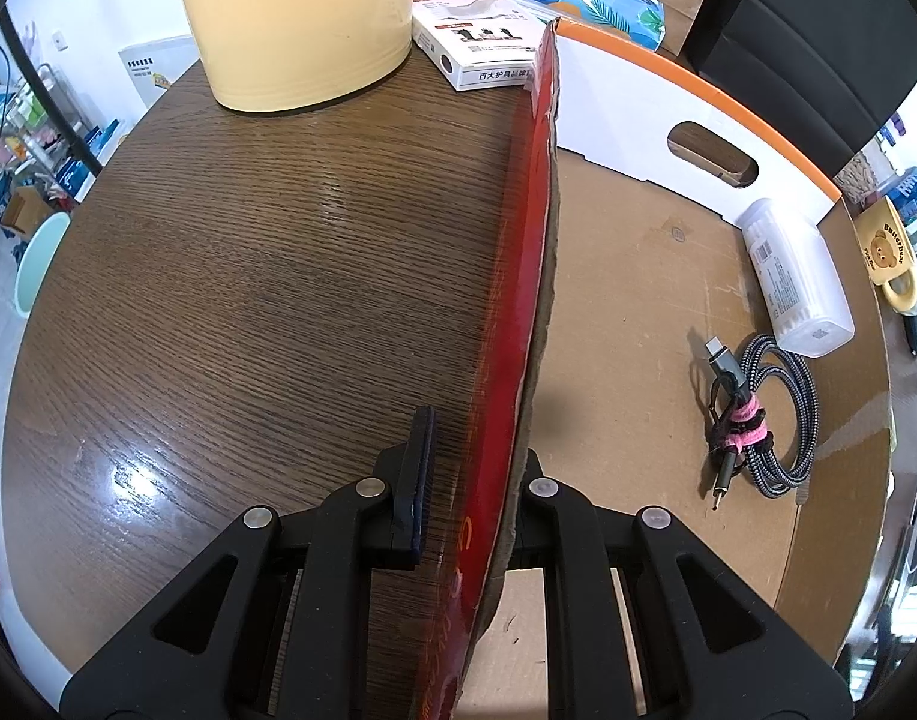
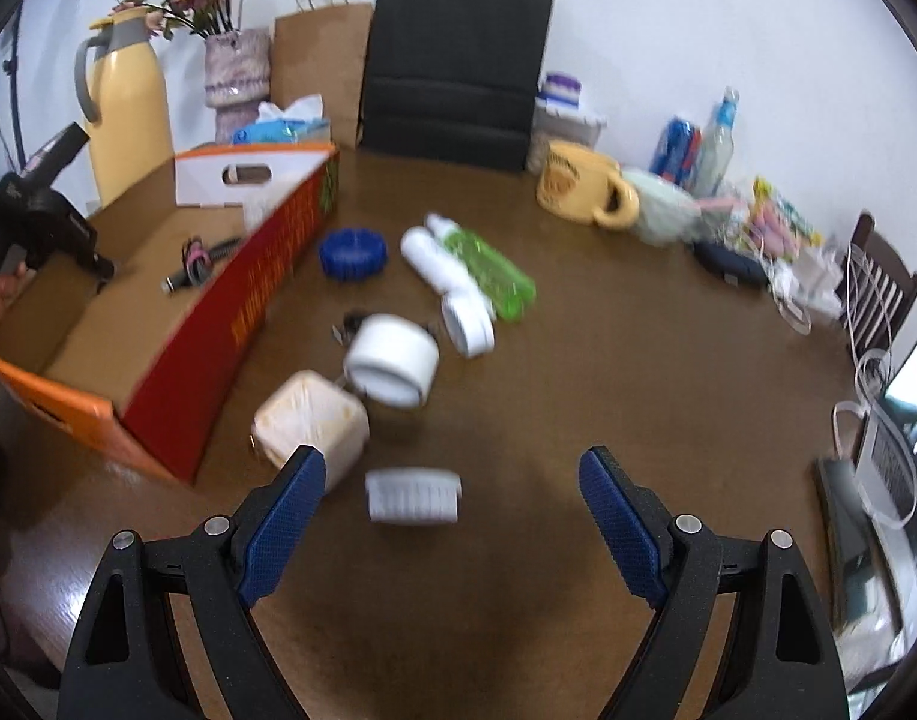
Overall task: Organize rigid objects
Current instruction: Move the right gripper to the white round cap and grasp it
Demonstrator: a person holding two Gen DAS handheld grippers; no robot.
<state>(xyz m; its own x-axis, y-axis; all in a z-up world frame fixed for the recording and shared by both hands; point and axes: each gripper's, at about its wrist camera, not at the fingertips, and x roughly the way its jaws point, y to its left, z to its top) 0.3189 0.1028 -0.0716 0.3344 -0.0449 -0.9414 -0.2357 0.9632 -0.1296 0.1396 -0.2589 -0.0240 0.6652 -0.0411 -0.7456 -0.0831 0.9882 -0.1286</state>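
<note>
My left gripper (image 1: 476,480) is shut on the red long wall of an open cardboard box (image 1: 536,228); only its left pad (image 1: 413,480) shows, the other is behind the wall. On the box floor lie a white rectangular container (image 1: 794,276) and a coiled braided cable (image 1: 764,420). My right gripper (image 2: 452,468) hangs open above the wooden table (image 2: 578,372), nothing between its fingers. Just ahead of it lies a small white ribbed block (image 2: 413,495). A beige square jar (image 2: 311,426) sits by its left fingertip. Beyond lie a white round tub (image 2: 392,366), white bottle (image 2: 446,282), green bottle (image 2: 488,270) and blue disc (image 2: 353,252).
The box (image 2: 176,324) stands at the left, with my left gripper (image 2: 101,267) and a hand on its far wall. A yellow thermos (image 2: 128,114), vase, tissue pack (image 2: 284,126), paper bags and a black chair back line the rear. A yellow mug (image 2: 578,186) and clutter crowd the right.
</note>
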